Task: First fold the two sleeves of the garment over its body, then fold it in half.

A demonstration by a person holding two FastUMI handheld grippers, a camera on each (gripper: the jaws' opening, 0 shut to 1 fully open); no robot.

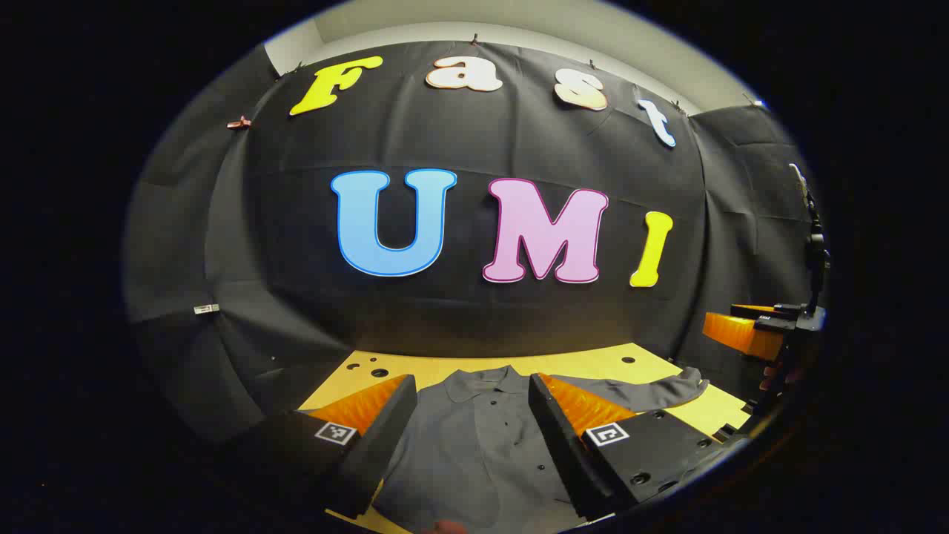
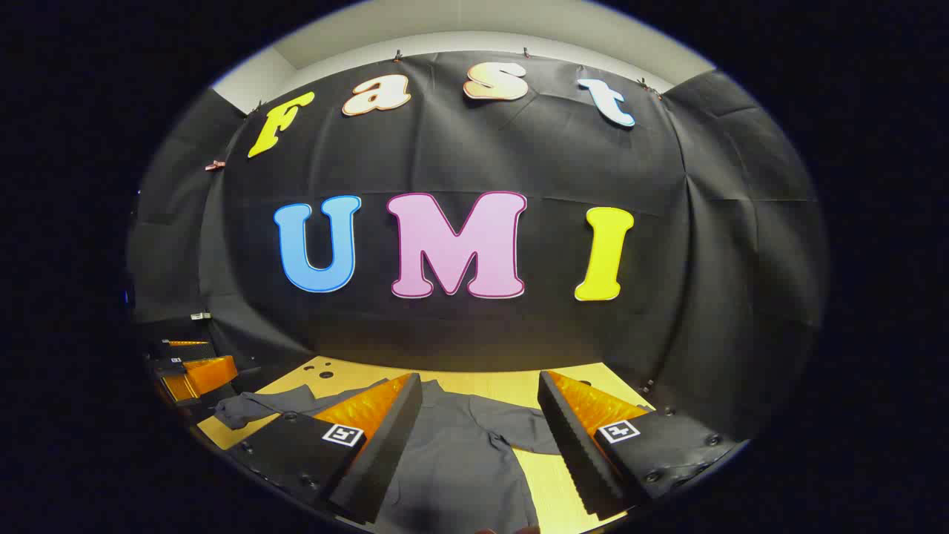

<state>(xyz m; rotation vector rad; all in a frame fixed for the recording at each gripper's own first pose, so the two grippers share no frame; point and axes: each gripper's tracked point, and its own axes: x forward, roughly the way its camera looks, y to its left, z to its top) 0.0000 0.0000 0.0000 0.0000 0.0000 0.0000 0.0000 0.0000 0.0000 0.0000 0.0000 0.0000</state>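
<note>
A grey button-front shirt lies flat on the yellow table, collar toward the black cloth wall.

Left gripper view: the left gripper hangs above the shirt w/ jaws wide apart, gripping nothing; the collar and button placket show in the gap between its fingers. One sleeve stretches out flat to the right of the body, past the right-hand finger, unfolded. At the far right edge of the view, the right gripper is held higher up, off beyond the sleeve's end; can't tell from here how its jaws stand.

Right gripper view: the right gripper is also spread wide, nothing clamped, above the shirt. The body fills the gap btw. its fingers; a short sleeve flap lies near the right-hand finger, w/ bare table beside it. The other sleeve runs off to the left across the table. Just past its end, at the left edge, the left gripper is seen apart from the shirt.

Differences: the left view shows collar and buttons plainly; the right view shows more of the shirt's side edge and the table strip next to it. Neither sleeve is folded over the body.
</note>
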